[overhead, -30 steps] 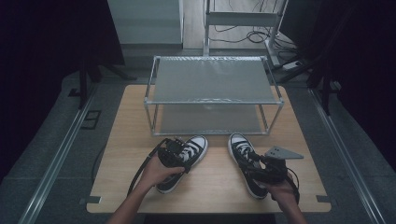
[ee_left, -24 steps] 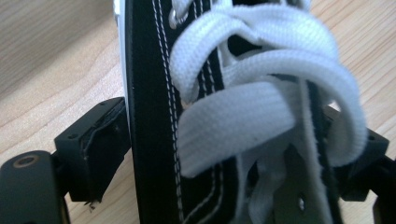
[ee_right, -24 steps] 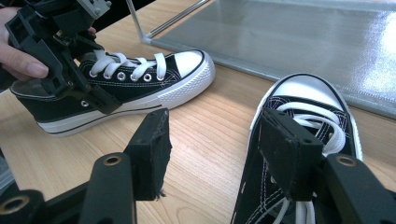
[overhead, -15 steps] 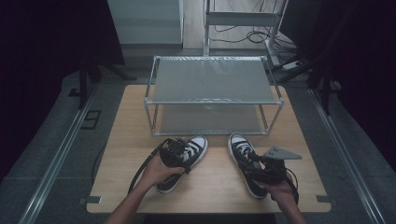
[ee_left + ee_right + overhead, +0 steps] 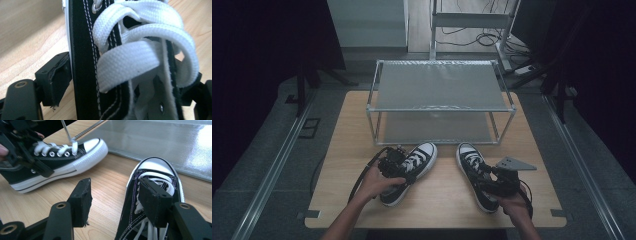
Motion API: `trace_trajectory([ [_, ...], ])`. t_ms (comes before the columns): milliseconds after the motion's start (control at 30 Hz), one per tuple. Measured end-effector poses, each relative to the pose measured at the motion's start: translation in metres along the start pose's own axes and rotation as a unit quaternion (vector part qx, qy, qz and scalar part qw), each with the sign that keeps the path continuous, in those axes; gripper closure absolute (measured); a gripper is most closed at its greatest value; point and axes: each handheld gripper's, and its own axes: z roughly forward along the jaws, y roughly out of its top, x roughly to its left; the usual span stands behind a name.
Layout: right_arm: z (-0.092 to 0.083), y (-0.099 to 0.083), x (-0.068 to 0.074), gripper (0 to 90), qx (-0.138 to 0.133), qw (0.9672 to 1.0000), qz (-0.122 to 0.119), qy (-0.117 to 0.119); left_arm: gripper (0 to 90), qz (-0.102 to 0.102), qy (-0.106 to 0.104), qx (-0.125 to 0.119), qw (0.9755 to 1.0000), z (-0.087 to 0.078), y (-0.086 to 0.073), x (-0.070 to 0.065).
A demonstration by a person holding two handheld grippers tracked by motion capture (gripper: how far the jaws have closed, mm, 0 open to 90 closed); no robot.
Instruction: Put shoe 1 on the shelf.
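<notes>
Light wood is the top of the table (image 5: 442, 200), and on it stand two black canvas sneakers with white toe caps and white laces, in front of a low metal shelf rack (image 5: 439, 85) with two grey shelves. The left sneaker (image 5: 409, 170) lies at the left of the middle, its toe turned toward the rack and a little to the right. The right sneaker (image 5: 474, 175) lies well apart from it, with its toe toward the rack. The left hand (image 5: 377, 182) holds the left gripper (image 5: 404, 172) at the side of the left sneaker. In the left gripper view its two jaws stand on either side of the laced upper part of this shoe, the left pad touching the black canvas wall, so the claw is closed on the shoe, with the white laces (image 5: 140, 47) between the jaws. The right hand (image 5: 512, 202) holds the right gripper (image 5: 486, 180) at the heel end of the right sneaker. In the right gripper view the jaws are wide apart: one jaw is over the bare wood beside the shoe, the other is over the laces, and they do not press the shoe. In this view the left sneaker stands farther off, and the rack's lower shelf lies behind.
</notes>
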Motion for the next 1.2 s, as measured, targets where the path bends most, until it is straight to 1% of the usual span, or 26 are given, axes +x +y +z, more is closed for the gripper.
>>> trace_trajectory([
  [100, 0.001, 0.0, -0.002, 44.2, -0.001, 1.0, 0.002, -0.004, 16.7, -0.003, -0.021, -0.012, 0.9997, -0.007, 0.0, -0.002],
  [233, 0.001, -0.002, -0.004, 44.5, 0.001, 1.0, 0.006, -0.006, 16.7, 0.009, -0.023, -0.024, 0.9994, -0.015, 0.002, -0.008],
  [267, 0.001, -0.002, -0.005, 44.6, 0.0, 0.9999, 0.01, -0.005, 16.7, 0.011, -0.025, -0.028, 0.9993, -0.017, 0.002, -0.009],
  [367, -0.001, -0.002, -0.006, 44.5, -0.001, 0.9999, 0.011, -0.006, 16.7, 0.015, -0.035, -0.031, 0.9988, -0.024, 0.004, -0.011],
  [467, -0.005, -0.001, -0.008, 44.6, -0.009, 0.9998, 0.017, -0.005, 16.7, 0.022, -0.044, -0.042, 0.9979, -0.032, 0.004, -0.016],
  [533, -0.008, -0.001, -0.009, 44.6, -0.016, 0.9996, 0.021, -0.004, 16.7, 0.03, -0.044, -0.055, 0.997, -0.04, 0.005, -0.021],
  [600, -0.011, 0.0, -0.009, 44.7, -0.022, 0.9995, 0.022, -0.003, 16.7, 0.035, -0.044, -0.062, 0.9965, -0.046, 0.006, -0.023],
  [633, -0.014, 0.002, -0.009, 44.7, -0.027, 0.9994, 0.024, -0.001, 16.7, 0.038, -0.044, -0.067, 0.996, -0.052, 0.008, -0.025],
  [667, -0.014, 0.002, -0.009, 44.7, -0.027, 0.9994, 0.024, -0.001, 16.7, 0.038, -0.044, -0.067, 0.996, -0.052, 0.008, -0.025],
  [767, -0.017, 0.003, -0.009, 44.7, -0.032, 0.9992, 0.023, -0.001, 16.7, 0.045, -0.044, -0.076, 0.9951, -0.064, 0.01, -0.028],
  [933, -0.021, 0.004, -0.011, 44.7, -0.035, 0.999, 0.027, -0.004, 16.7, 0.053, -0.044, -0.085, 0.994, -0.076, 0.014, -0.031],
  [1000, -0.022, 0.004, -0.011, 44.7, -0.035, 0.999, 0.027, -0.005, 16.8, 0.056, -0.039, -0.09, 0.9936, -0.083, 0.017, -0.034],
  [1067, -0.023, 0.004, -0.011, 44.7, -0.037, 0.999, 0.027, -0.004, 16.7, 0.057, -0.039, -0.093, 0.9933, -0.086, 0.019, -0.035],
  [1200, -0.023, 0.005, -0.012, 44.7, -0.039, 0.9988, 0.029, -0.004, 16.7, 0.066, -0.04, -0.098, 0.9922, -0.095, 0.026, -0.039],
])
